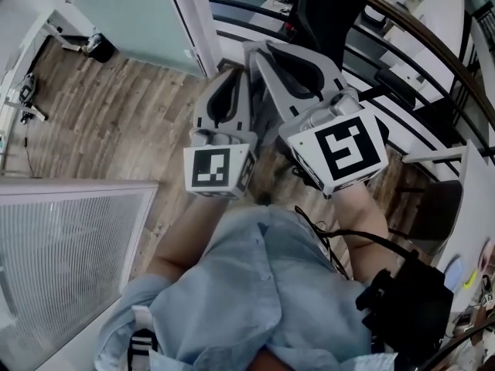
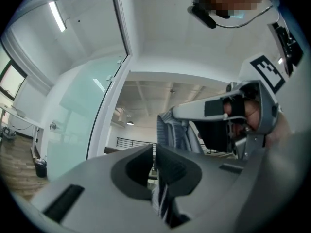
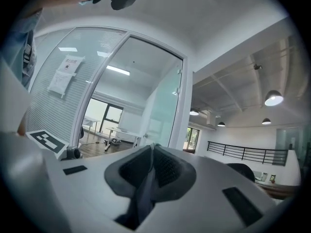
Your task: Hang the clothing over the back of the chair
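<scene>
The left gripper (image 1: 232, 68) has its jaws closed on a fold of the striped shirt (image 2: 163, 198). Just beside it, the right gripper (image 1: 259, 50) also has its jaws closed on the shirt. The light blue cloth hangs bunched under both grippers, over the person's forearms. The black chair (image 1: 329, 10) stands beyond the jaws, at the upper right.

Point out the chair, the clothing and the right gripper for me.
chair (image 1: 329, 10): head view, on its black backrest.
clothing (image 2: 162, 200): left gripper view, on the striped fabric pinched between the jaws.
right gripper (image 3: 152, 152): right gripper view, midway between its fingertips, shut on the clothing.
</scene>
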`<state>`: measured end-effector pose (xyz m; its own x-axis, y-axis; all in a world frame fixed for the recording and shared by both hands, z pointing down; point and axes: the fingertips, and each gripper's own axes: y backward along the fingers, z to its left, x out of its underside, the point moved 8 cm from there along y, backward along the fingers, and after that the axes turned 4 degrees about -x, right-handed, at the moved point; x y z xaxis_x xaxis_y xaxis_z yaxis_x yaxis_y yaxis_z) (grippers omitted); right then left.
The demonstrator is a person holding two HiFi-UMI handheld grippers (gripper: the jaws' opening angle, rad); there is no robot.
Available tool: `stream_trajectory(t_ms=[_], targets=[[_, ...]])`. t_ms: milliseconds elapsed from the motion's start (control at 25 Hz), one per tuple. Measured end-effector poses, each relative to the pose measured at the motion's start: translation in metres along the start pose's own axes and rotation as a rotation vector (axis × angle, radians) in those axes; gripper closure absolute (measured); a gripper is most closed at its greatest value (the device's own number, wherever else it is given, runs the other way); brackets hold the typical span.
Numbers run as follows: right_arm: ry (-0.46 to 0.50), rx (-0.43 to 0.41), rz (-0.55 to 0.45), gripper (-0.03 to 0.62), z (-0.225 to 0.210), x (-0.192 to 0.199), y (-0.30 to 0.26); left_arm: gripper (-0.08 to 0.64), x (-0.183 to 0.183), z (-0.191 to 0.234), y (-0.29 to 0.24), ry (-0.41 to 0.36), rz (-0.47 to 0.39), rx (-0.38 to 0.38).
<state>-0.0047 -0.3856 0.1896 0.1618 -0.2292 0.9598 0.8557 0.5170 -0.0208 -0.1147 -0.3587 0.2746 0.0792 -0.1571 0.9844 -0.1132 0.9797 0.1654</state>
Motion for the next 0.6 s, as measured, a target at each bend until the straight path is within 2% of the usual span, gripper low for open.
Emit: stream_trajectory(t_ms=[200,440,600], targets=[[0.011,0.004,0.055,0.565,-0.031,-0.007,-0.042,0.537,0.000,0.026,-0.054,0.032,0.006,0.004],[0.048,0.066,0.004,0.565,-0.087,-0.047,-0.068,0.537,-0.014,0.052,-0.116,0.056,-0.050,0.074],[0.084,0.137,0.033,0.565,-0.128,-0.066,-0.071,0.537,-0.026,0.035,-0.166,0.177,-0.085,0.181]])
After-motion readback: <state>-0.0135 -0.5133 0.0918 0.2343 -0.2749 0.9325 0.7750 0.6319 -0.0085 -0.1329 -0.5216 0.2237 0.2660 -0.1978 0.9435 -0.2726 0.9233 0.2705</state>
